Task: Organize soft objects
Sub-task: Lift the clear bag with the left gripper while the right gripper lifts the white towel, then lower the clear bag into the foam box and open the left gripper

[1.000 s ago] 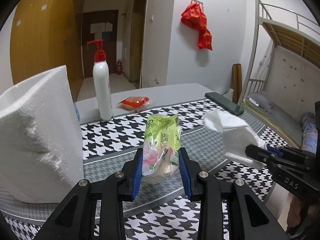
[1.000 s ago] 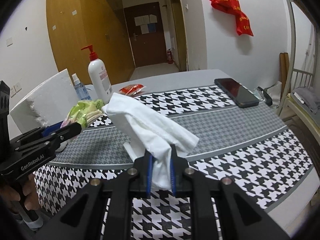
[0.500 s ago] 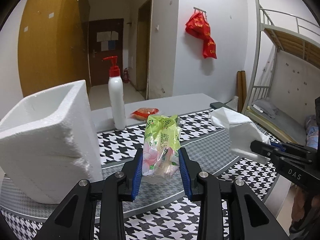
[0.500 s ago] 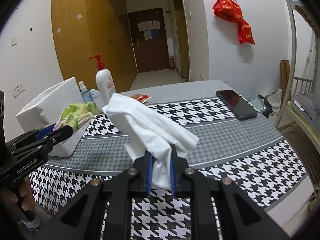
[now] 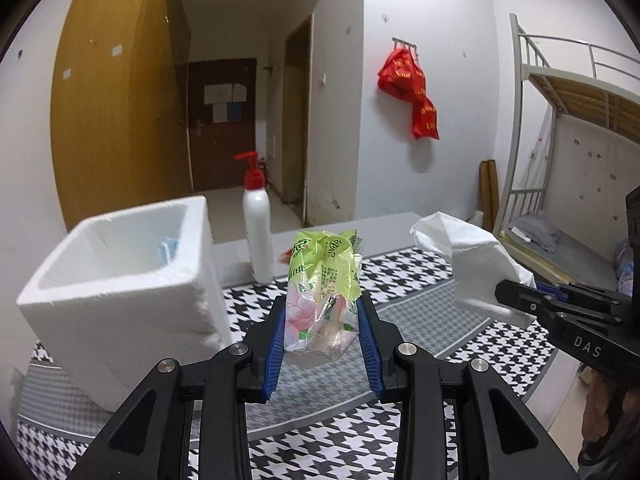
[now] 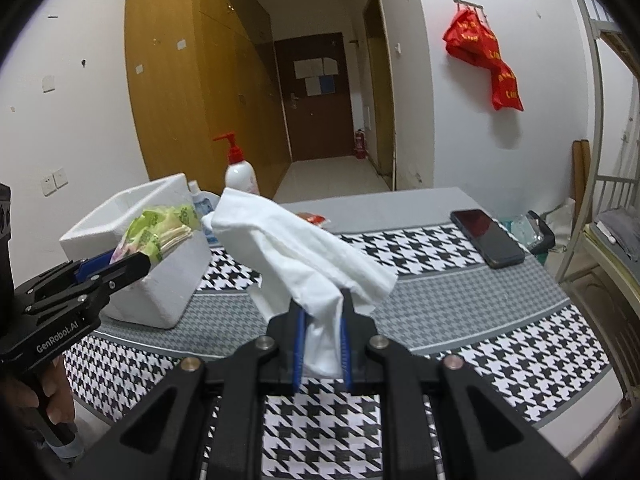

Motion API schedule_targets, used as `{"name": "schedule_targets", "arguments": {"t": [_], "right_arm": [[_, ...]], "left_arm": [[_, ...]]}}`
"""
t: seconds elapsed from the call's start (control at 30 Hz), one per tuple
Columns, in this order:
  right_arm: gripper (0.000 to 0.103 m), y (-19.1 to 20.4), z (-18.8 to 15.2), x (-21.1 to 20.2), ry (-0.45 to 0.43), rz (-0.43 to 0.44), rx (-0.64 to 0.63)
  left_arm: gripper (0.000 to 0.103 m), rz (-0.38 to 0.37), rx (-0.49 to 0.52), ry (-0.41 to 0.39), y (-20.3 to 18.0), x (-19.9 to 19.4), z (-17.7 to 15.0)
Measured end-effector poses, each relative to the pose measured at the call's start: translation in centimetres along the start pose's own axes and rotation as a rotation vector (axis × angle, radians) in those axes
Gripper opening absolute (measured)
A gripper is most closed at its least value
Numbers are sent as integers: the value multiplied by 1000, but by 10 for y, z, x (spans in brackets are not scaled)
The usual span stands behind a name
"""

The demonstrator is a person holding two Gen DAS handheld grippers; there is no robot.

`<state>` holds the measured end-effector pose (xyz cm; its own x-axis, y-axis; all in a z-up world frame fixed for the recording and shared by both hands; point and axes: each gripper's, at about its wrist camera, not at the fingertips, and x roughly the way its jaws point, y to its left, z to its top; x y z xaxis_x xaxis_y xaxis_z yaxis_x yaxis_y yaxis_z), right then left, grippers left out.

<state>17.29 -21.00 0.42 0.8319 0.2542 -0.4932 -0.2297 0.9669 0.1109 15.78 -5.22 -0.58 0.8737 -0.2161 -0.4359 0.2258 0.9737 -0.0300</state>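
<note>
My left gripper is shut on a green and pink tissue pack, held in the air right of the open white foam box. In the right wrist view the left gripper holds the pack level with the box rim. My right gripper is shut on a white cloth, held above the table's middle. The cloth and the right gripper also show at the right of the left wrist view.
A white pump bottle with a red top stands behind the box. A small blue-capped bottle is beside it. A red packet and a black phone lie on the houndstooth table. A bunk bed stands right.
Both grippers have risen with their loads. The foam box's open top has come into view, and the tissue pack now sits level with its rim.
</note>
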Motion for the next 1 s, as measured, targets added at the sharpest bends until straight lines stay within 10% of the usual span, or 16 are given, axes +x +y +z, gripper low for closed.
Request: {"name": "schedule_targets", "arguments": {"t": [1.0], "right_arm": [[18, 59, 41, 12, -78, 153, -105]], "left_arm": [[36, 189, -20, -105, 62, -31, 37]]}}
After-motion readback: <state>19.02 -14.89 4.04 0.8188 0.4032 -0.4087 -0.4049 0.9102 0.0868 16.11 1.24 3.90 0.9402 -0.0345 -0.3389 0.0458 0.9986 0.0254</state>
